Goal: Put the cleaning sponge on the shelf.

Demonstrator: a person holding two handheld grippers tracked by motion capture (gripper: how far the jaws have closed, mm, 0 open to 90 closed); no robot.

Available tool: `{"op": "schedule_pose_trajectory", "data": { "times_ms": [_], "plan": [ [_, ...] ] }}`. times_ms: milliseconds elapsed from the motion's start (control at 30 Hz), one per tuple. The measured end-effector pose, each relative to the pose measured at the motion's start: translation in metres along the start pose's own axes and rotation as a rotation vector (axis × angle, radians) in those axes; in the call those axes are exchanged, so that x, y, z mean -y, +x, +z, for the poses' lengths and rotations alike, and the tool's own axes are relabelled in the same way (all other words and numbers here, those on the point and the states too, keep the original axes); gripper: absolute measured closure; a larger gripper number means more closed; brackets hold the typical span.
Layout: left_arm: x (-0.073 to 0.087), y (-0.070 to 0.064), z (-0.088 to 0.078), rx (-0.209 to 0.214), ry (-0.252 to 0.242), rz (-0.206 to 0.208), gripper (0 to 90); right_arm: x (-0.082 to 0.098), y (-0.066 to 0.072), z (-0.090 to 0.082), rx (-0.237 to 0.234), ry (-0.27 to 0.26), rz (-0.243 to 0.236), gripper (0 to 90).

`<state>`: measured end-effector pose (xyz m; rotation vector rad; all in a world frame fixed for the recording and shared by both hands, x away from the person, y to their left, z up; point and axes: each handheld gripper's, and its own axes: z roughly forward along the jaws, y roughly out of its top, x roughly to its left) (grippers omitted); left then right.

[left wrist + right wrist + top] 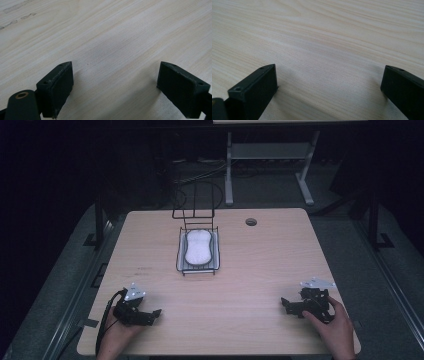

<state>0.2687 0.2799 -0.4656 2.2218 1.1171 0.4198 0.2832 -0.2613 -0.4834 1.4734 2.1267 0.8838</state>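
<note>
Centrally, white peanut-shaped sponge (197, 246) in wire basket (178, 262).

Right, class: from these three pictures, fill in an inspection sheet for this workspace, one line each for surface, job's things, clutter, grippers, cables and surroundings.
Surface: light wooden table, with a round hole near the far edge and faint dark marks toward its left side.
Job's things: black wire rack at centre-far, a white sponge lying in it.
Clutter: nothing seen.
Grippers: left gripper and right gripper both open, held low at the near corners, nothing between the jaws.
Cables: black cable trails from the left gripper; more lie on the floor behind.
Surroundings: dark room, grey floor, a white table frame beyond.
</note>
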Motion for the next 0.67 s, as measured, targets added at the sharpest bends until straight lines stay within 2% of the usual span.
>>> {"op": "schedule_pose_trajectory", "data": {
  "times_ms": [167,233,267,300,367,667],
  "plan": [
    [0.004,0.000,0.000,-0.001,-0.029,0.003,12.7,0.000,0.000,0.000,0.000,0.000,0.000,0.2],
    [0.009,0.000,0.000,0.002,-0.067,0.003,12.7,0.000,0.000,0.000,0.000,0.001,0.002,0.2],
    [0.009,0.000,0.000,0.002,-0.067,0.003,12.7,0.000,0.000,0.000,0.000,0.001,0.002,0.2],
    [0.013,0.001,0.000,0.003,-0.097,0.006,12.7,0.000,0.000,0.000,0.000,0.000,0.002,0.2],
    [0.014,0.001,0.000,0.005,-0.109,0.007,12.7,0.000,0.000,0.000,0.000,0.000,0.002,0.2],
    [0.015,0.001,0.000,0.005,-0.110,0.005,12.7,0.000,0.000,0.000,0.000,0.000,0.001,0.2]
  ]
}}
